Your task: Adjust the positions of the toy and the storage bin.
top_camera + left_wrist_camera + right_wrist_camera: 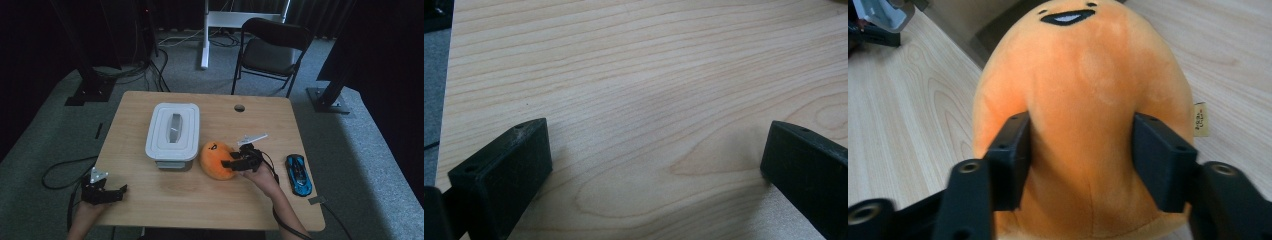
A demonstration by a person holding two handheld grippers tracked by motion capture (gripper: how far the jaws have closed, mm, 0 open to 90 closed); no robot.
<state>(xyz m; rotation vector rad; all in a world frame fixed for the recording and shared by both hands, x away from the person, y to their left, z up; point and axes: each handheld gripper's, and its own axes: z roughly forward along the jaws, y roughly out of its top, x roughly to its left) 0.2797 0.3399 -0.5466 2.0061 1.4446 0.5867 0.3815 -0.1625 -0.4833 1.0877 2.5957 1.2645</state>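
Now soft rounded orange plush toy (1083, 100), squeezed by right gripper (1080, 155)

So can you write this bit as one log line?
right gripper: shut on orange plush toy | left gripper: open, over table

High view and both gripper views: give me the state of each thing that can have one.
Orange plush toy: on the table, pinched between the right gripper's jaws.
Right gripper: shut on the plush toy, fabric dented.
Left gripper: open, nothing between its jaws.
White storage box: lid on, upright.
Blue toy car: on its wheels, untouched.
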